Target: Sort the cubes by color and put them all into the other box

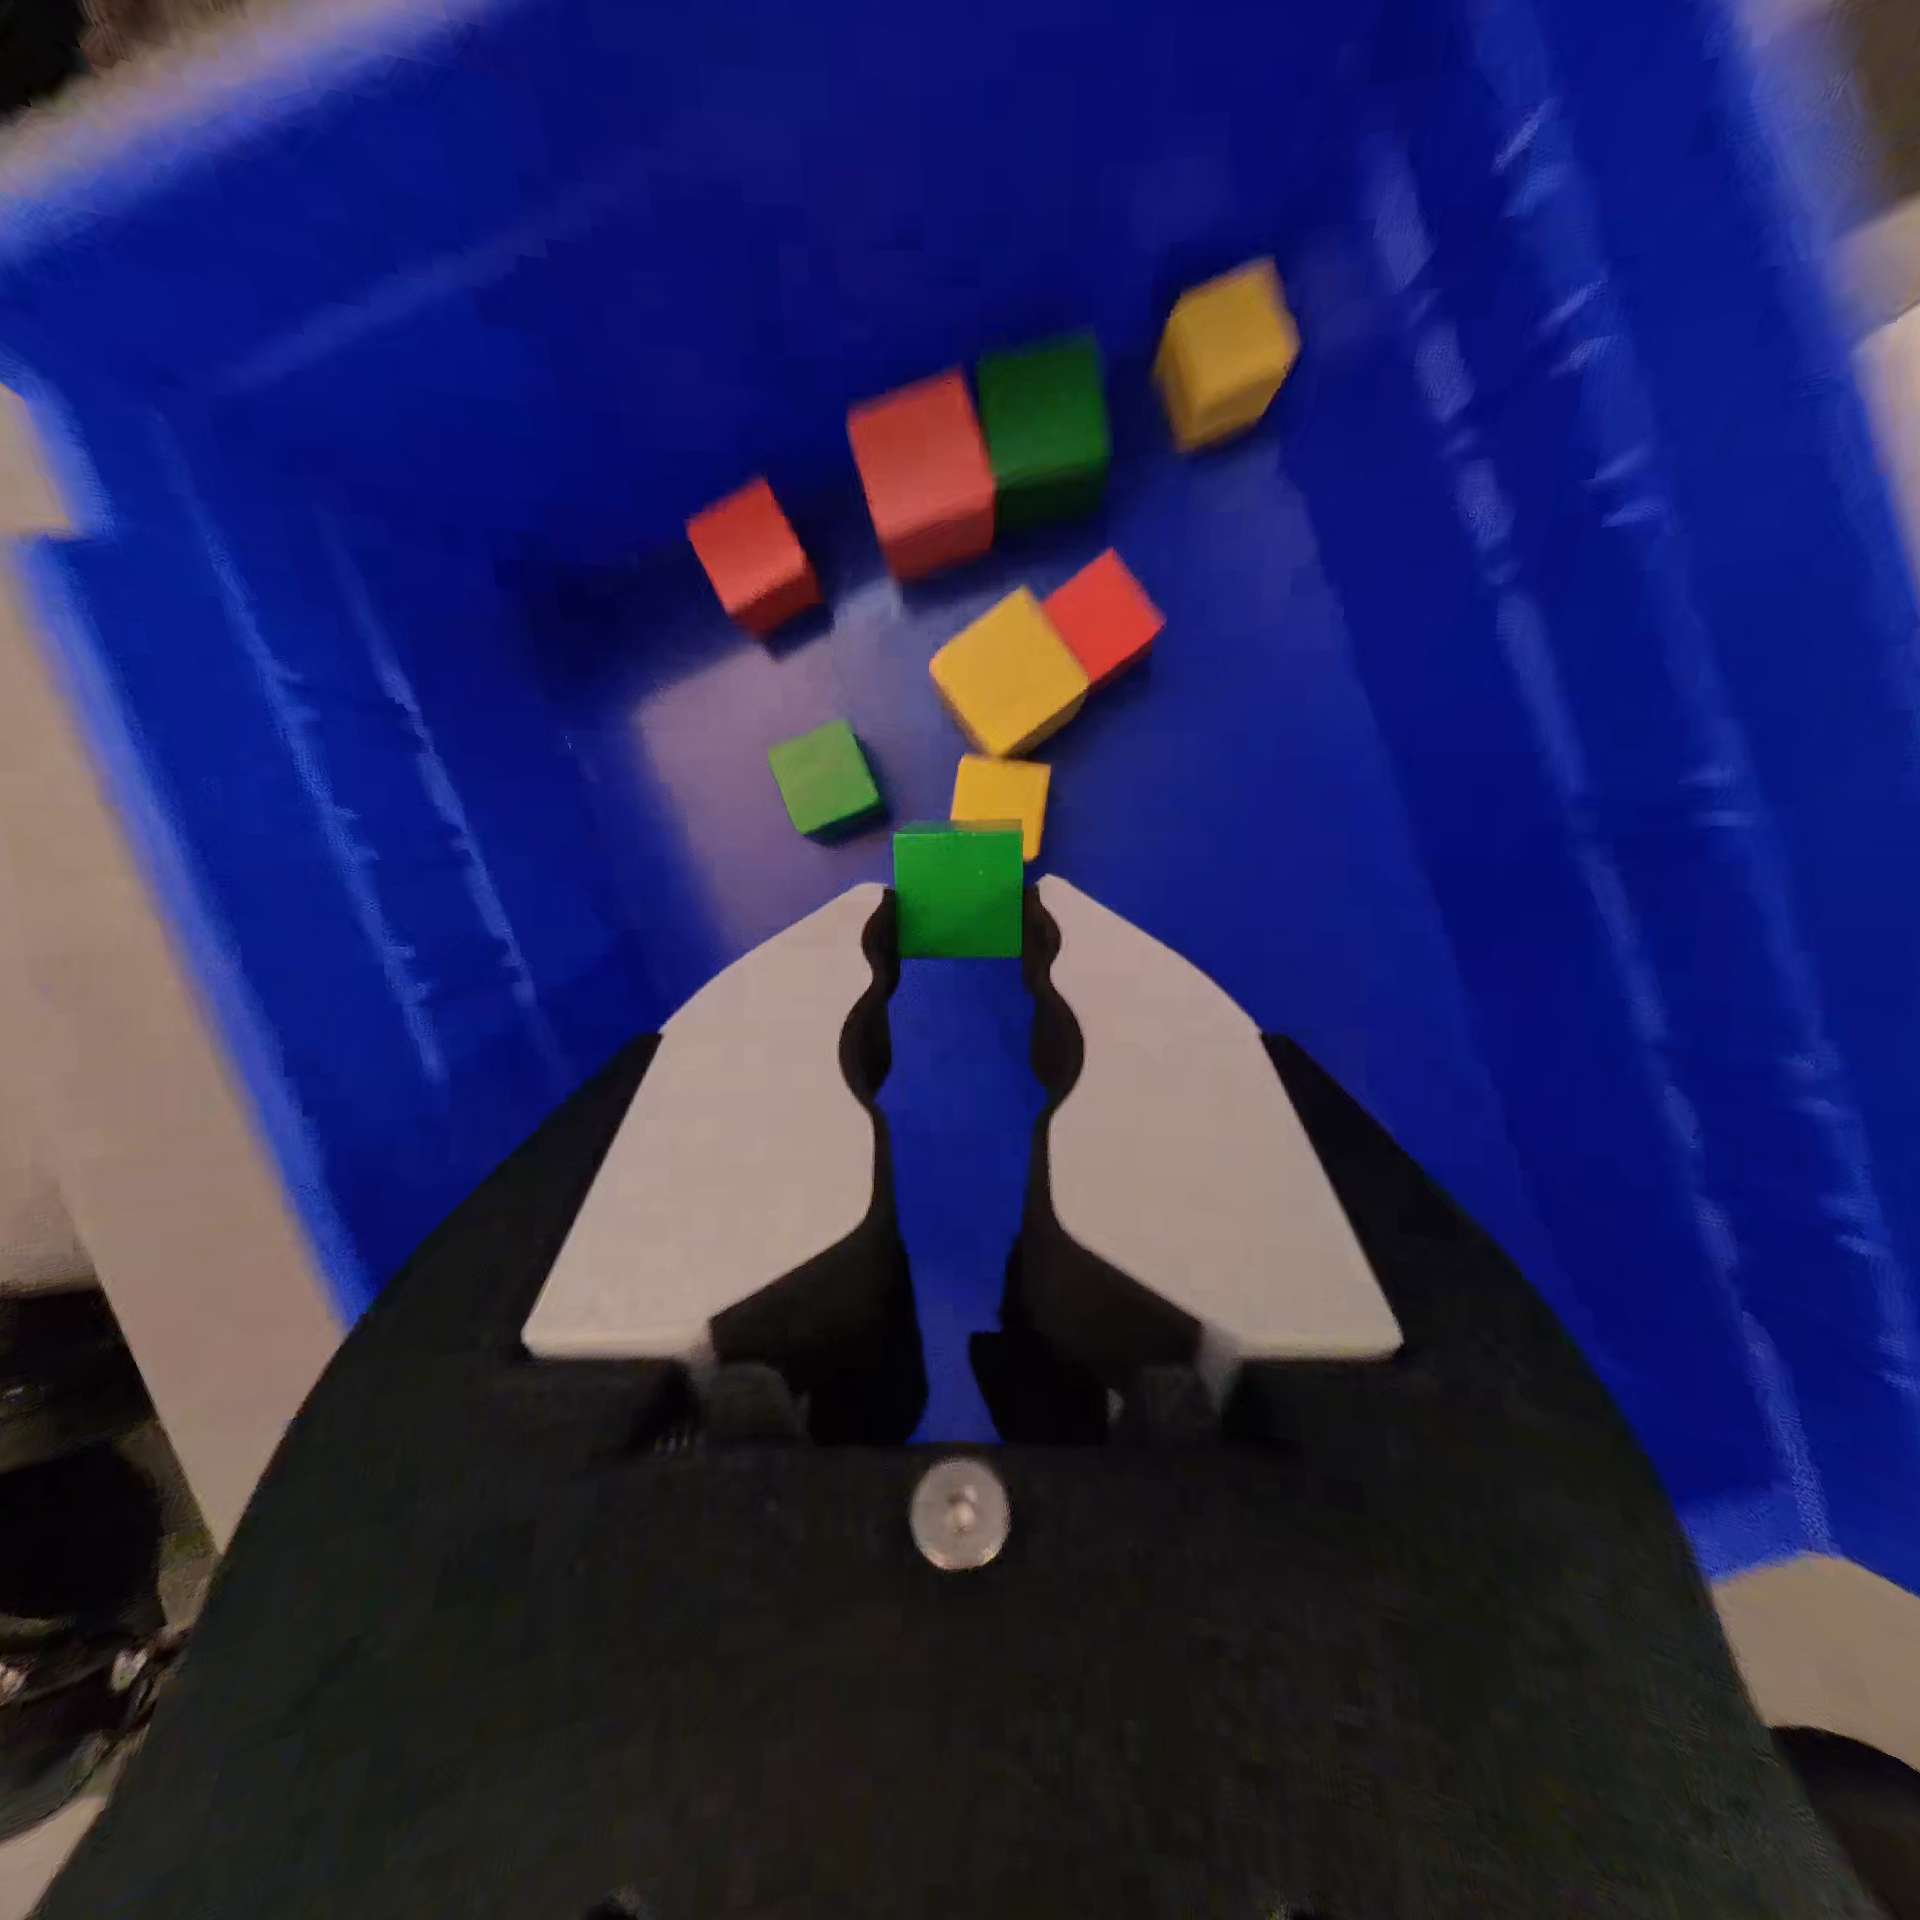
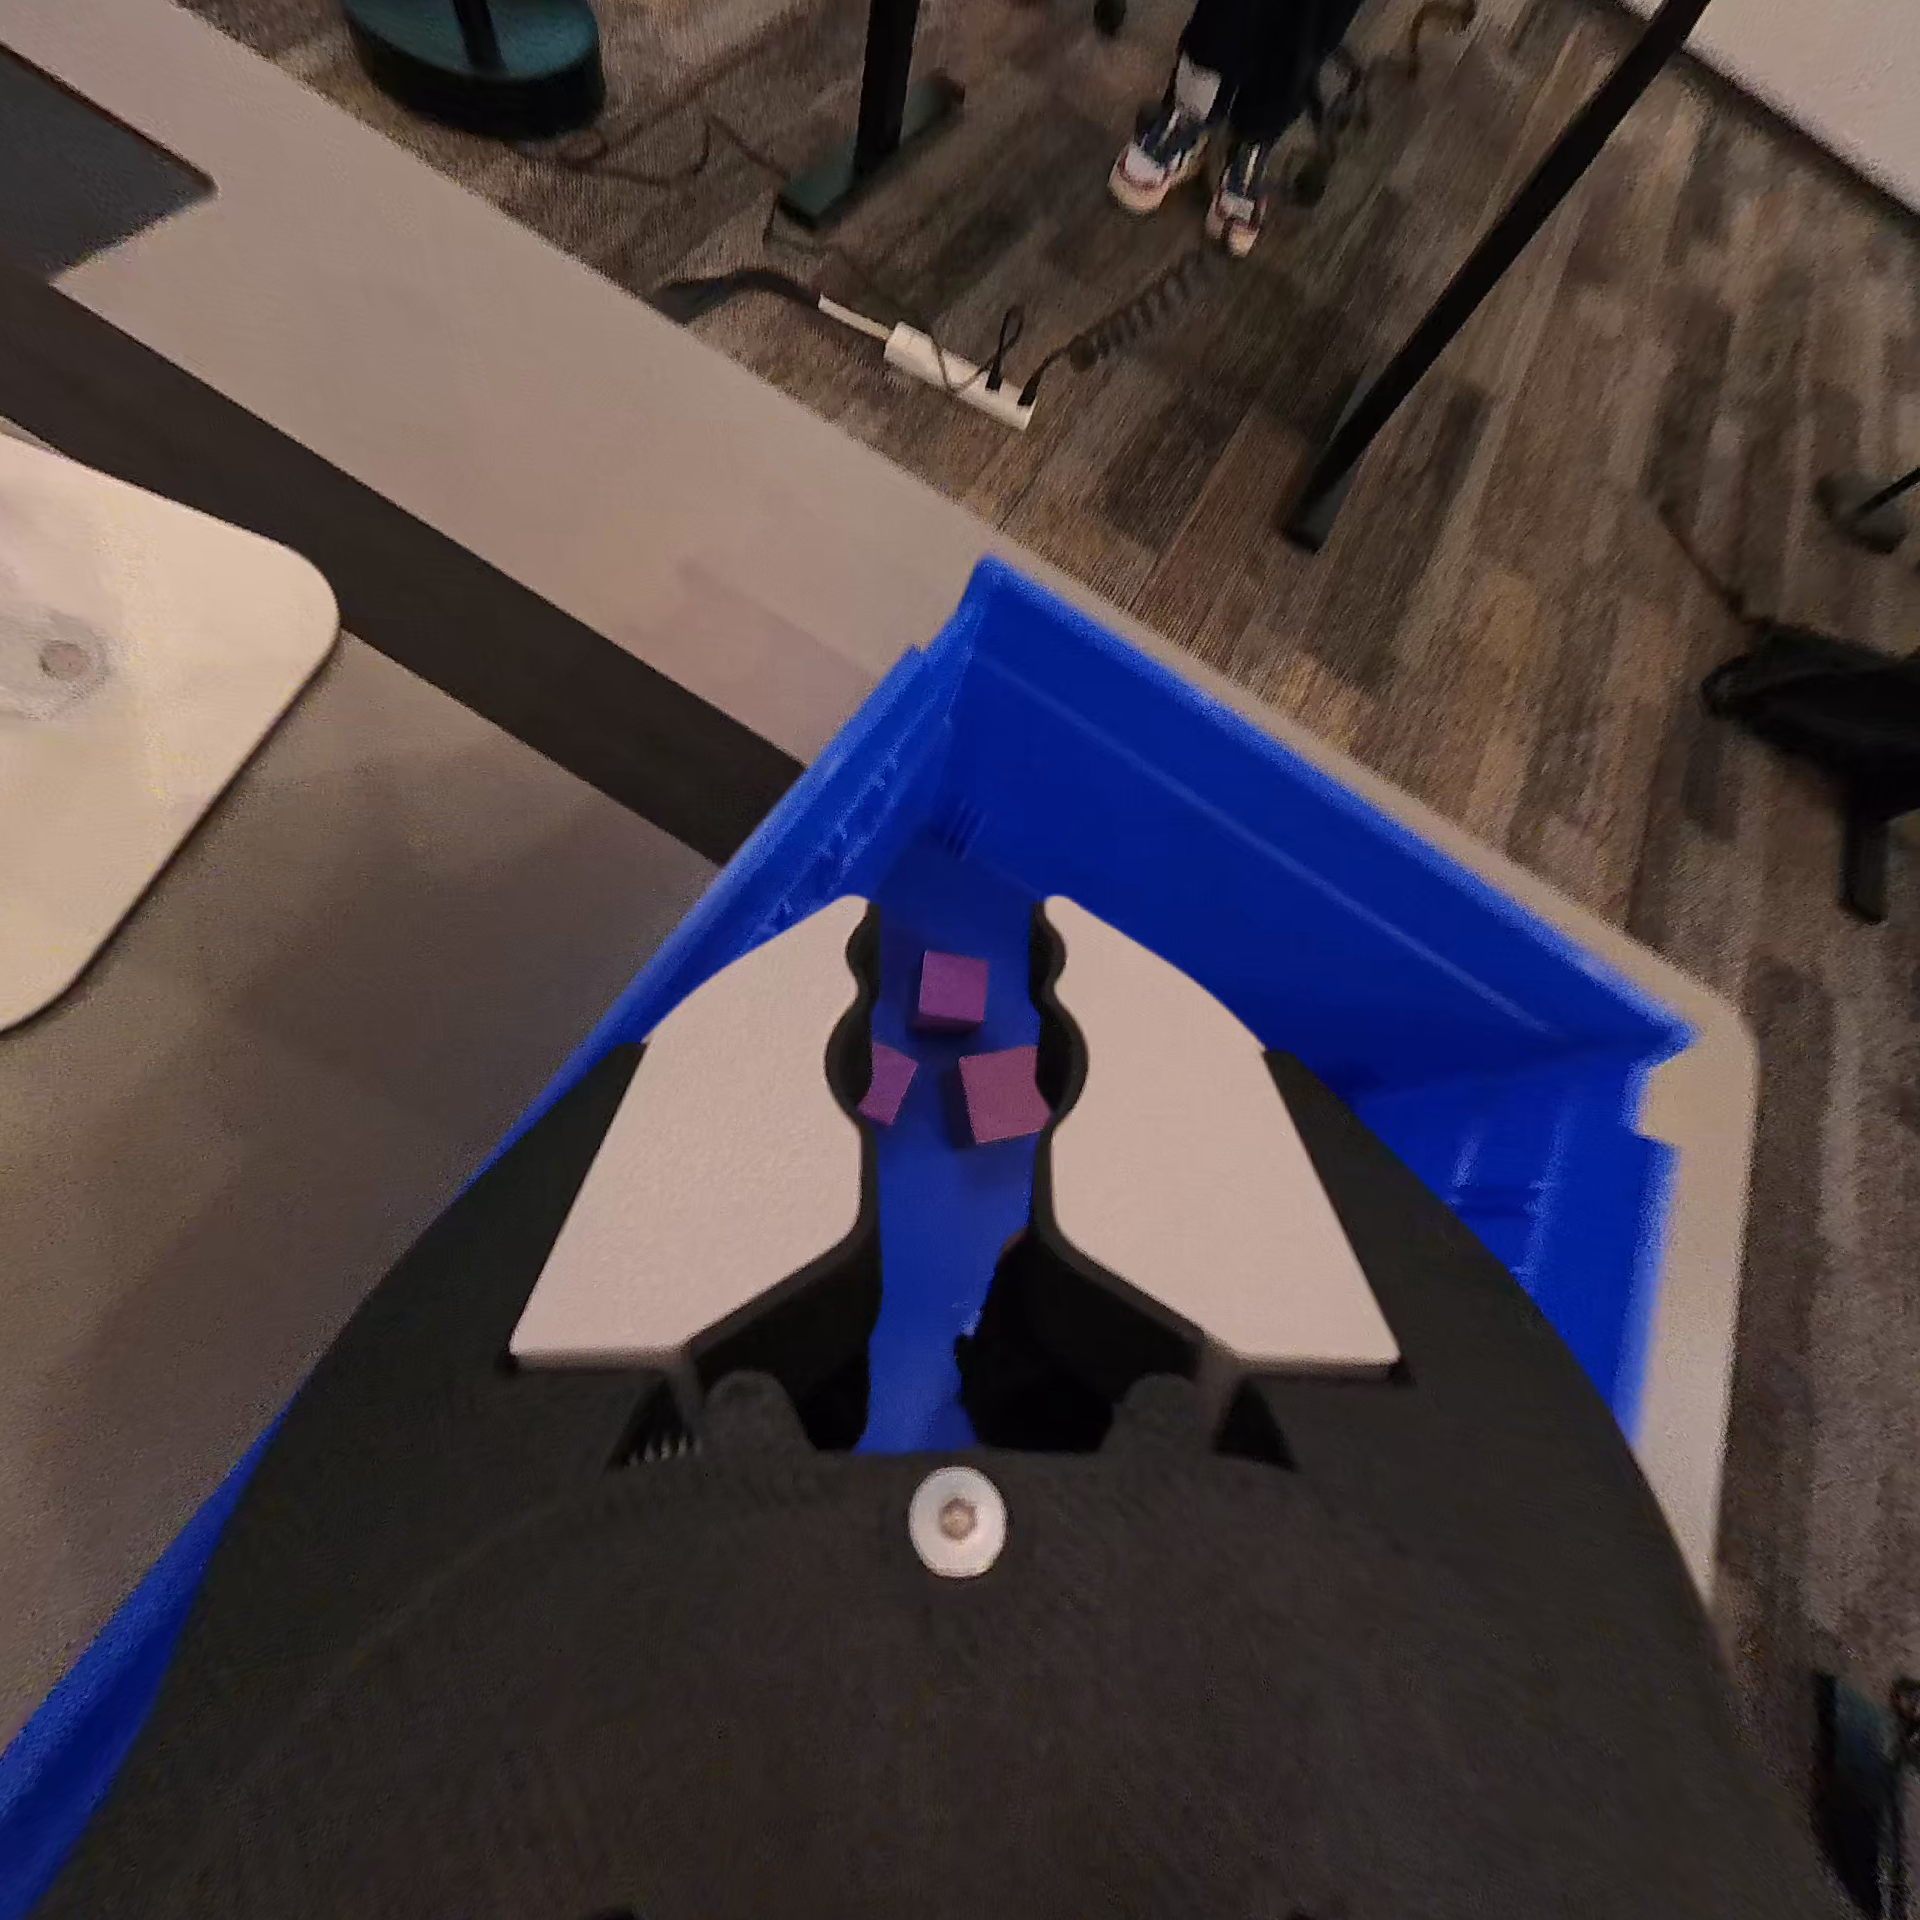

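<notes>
We see the left claw clenched on a small green cube, both pads pressing its sides, above the floor of the source box; we judge a straight lift best, sparing the yellow cube just behind. The right claw hangs released over three purple cubes in the other box; the walls of the source box crowd the lift.
</notes>
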A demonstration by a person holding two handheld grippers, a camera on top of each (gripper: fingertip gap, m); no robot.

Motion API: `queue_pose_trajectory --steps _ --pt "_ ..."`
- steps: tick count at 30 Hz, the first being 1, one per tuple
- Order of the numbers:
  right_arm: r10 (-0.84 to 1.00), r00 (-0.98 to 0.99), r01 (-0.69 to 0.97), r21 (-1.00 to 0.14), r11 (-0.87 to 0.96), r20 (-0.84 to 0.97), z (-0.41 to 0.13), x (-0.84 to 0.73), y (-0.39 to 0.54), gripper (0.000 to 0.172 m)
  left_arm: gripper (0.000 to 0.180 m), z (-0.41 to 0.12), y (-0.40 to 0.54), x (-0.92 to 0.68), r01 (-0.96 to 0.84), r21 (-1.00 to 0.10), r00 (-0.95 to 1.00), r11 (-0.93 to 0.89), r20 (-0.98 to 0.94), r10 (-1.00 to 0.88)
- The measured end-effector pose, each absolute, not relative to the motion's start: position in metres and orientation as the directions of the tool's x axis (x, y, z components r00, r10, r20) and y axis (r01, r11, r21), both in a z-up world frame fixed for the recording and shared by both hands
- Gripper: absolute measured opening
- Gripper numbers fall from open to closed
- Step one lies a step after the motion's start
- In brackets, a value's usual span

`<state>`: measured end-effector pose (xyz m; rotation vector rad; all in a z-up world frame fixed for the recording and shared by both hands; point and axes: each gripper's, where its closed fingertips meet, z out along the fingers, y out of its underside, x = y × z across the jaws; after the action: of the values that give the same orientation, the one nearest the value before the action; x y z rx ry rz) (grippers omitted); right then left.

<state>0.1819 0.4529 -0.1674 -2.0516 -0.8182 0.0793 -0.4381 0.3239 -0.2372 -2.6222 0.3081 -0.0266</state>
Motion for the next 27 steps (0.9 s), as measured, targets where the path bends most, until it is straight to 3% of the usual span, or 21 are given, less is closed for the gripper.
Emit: queue_pose_trajectory --steps 5,9,13,17,21,27 --pt "0.535 0.741 0.489 -0.872 -0.016 0.406 -0.07 0.16 0.428 0.024 0.022 -0.109 0.316 -0.382 -0.123 -0.817 0.907 -0.563 0.138 -0.397" --pt "0.519 0.654 0.425 -0.835 0.35 0.55 0.009 0.117 0.364 0.023 0.023 -0.014 0.278 -0.303 -0.065 -0.956 0.74 -0.287 0.147 -0.656" --pt "0.475 0.56 0.335 -0.71 0.62 0.679 0.047 0.062 0.29 0.029 0.022 0.03 0.243 -0.212 0.018 -0.989 0.51 -0.148 0.136 -0.849" --pt "0.438 0.468 0.272 -0.597 0.755 0.767 0.042 0.008 0.239 0.04 0.022 0.026 0.223 -0.125 0.113 -0.973 0.249 -0.199 0.222 -0.943" --pt "0.39 0.383 0.272 -0.505 0.819 0.838 0.022 -0.026 0.212 0.043 0.022 0.004 0.214 -0.072 0.153 -0.93 0.057 -0.336 0.347 -0.936" --pt "0.417 0.317 0.276 -0.503 0.819 0.852 0.002 -0.042 0.208 0.043 0.022 -0.007 0.203 -0.049 0.145 -0.909 -0.055 -0.392 0.388 -0.92"
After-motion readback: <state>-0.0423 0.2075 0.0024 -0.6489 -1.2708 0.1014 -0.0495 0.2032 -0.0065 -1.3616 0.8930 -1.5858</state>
